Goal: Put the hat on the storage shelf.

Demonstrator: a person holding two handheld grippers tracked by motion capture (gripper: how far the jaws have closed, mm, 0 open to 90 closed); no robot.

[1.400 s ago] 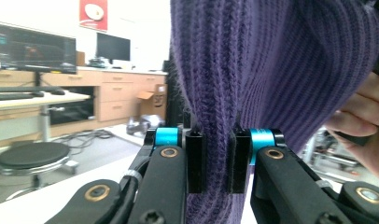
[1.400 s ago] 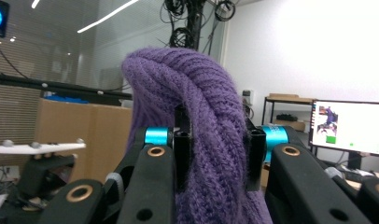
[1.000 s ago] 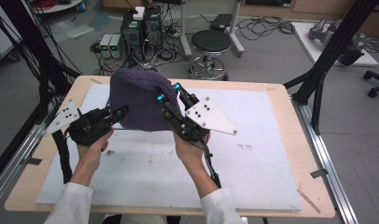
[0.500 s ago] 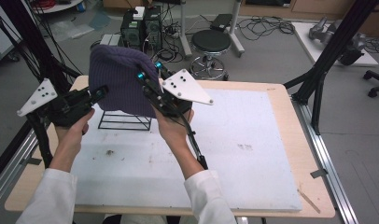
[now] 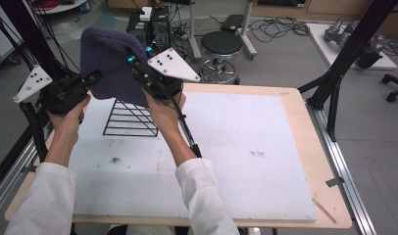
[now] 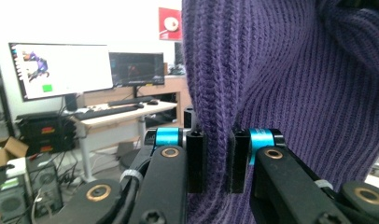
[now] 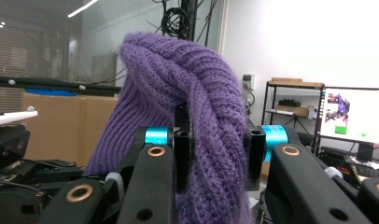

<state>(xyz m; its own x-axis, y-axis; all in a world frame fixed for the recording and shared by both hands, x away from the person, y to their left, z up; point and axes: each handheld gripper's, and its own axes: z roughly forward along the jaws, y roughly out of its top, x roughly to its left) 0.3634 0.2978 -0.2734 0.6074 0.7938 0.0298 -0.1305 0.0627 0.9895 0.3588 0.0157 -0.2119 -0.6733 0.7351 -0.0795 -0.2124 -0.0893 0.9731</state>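
So nearest the camera in the high view you've got both sleeves coming up from the bottom edge, and each hand has its gripper pinching one side of the hat (image 5: 109,66), which hangs in the air above the rack (image 5: 131,117). The left gripper (image 5: 95,77) has the hat's left lower edge, the right gripper (image 5: 131,59) the right edge a bit higher up, so the hat sits stretched between them, crown pointing up and away from the person, opening facing down. In the left gripper view the jaws are nearly closed with just a thin fold of purple knit (image 6: 215,154) squeezed between them. In the right gripper view the jaws sit wider apart, because they've got a thick bunched roll of the knit (image 7: 215,154) clamped in there. The bit that matters, I reckon: the hat is lifted clear of the rack, which stands on the white mat (image 5: 246,161) just below and slightly toward the person, and looks free of the hat's hem. Both hands look about equally close to the rack, the right one maybe a touch nearer its peak. Whether the hem touches the wire anywhere I can't tell from here. Behind the table there's a stool (image 5: 221,46) on the floor
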